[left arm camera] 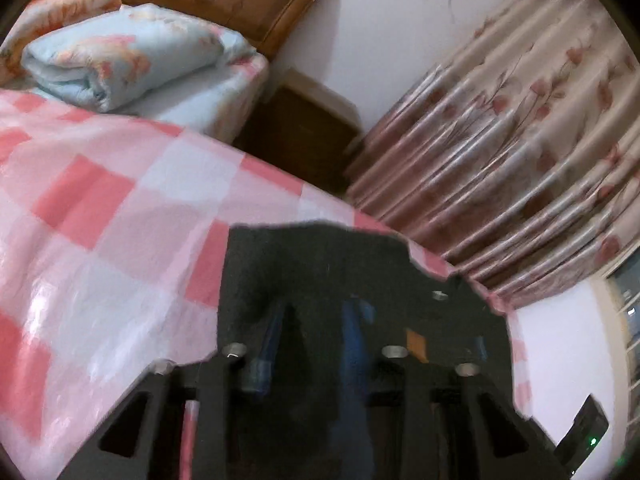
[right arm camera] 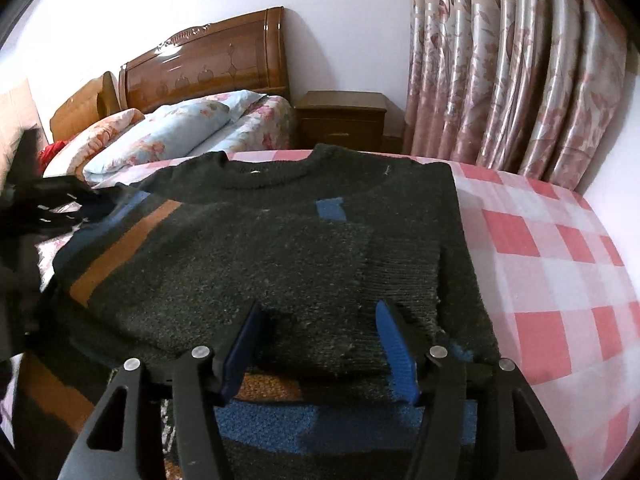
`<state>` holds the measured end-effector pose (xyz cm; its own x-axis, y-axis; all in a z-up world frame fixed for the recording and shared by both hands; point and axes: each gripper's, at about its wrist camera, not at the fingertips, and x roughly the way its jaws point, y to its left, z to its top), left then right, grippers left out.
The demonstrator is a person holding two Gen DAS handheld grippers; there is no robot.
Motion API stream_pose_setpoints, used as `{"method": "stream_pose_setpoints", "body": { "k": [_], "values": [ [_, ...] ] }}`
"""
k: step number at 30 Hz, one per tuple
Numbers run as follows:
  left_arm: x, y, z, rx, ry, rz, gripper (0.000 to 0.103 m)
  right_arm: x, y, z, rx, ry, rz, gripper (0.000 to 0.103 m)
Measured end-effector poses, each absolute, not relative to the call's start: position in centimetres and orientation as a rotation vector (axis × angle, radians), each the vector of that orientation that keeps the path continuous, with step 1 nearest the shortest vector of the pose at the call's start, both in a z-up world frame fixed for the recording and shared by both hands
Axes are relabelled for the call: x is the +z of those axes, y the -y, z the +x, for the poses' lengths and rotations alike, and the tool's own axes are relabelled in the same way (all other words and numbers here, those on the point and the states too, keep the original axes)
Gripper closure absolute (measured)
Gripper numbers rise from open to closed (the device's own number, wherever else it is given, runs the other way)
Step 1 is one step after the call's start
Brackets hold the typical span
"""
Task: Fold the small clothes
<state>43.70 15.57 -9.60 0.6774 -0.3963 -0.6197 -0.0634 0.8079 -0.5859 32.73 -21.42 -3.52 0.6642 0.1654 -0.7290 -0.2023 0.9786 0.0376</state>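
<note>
Just ahead — sweater (right arm camera: pixel 256 256) under right tool (right arm camera: pixel 316 344).

Dark green knit sweater (right arm camera: pixel 256 248), crew neck at far end, lying flat on bed. Right sleeve folded inward over chest. Left sleeve, with orange and blue stripes, lifted off bed. Blue and orange blocks on body. Dark fabric (left arm camera: pixel 320 264) blurred in left view.

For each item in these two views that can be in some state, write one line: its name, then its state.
sweater: spread on the bed, one sleeve folded across the chest
right gripper: open, above the sweater's hem
left gripper: shut on dark sweater fabric
checked bed cover: spread flat
quilt: folded
curtain: drawn
nightstand: drawers closed
</note>
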Motion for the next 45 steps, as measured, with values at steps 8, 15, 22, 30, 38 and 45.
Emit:
{"method": "stream_pose_setpoints", "body": {
  "k": [8,15,22,30,38,45],
  "values": [
    [-8.9,-16.9,45.3,-0.155,-0.837,-0.655,0.074,-3.5,21.0,32.9,0.223,-0.821,-0.047,0.000],
    [-8.9,-17.7,44.6,-0.108,-0.790,-0.675,0.076,-3.5,21.0,32.9,0.237,-0.821,-0.042,0.000],
    [-5.8,-15.4,41.2,-0.063,-0.758,-0.522,0.076,-3.5,21.0,32.9,0.242,-0.822,-0.040,0.000],
    [-8.4,-9.5,36.1,-0.201,-0.765,-0.339,0.066,-3.5,20.9,32.9,0.243,-0.823,-0.037,0.000],
    [-7.9,-9.4,35.7,-0.192,-0.793,-0.320,0.066,-3.5,20.9,32.9,0.247,-0.821,-0.037,0.000],
    [-6.6,-5.8,29.4,-0.325,-0.753,-0.272,0.067,-2.5,20.4,30.7,0.231,-0.807,-0.021,0.000]
  ]
}}
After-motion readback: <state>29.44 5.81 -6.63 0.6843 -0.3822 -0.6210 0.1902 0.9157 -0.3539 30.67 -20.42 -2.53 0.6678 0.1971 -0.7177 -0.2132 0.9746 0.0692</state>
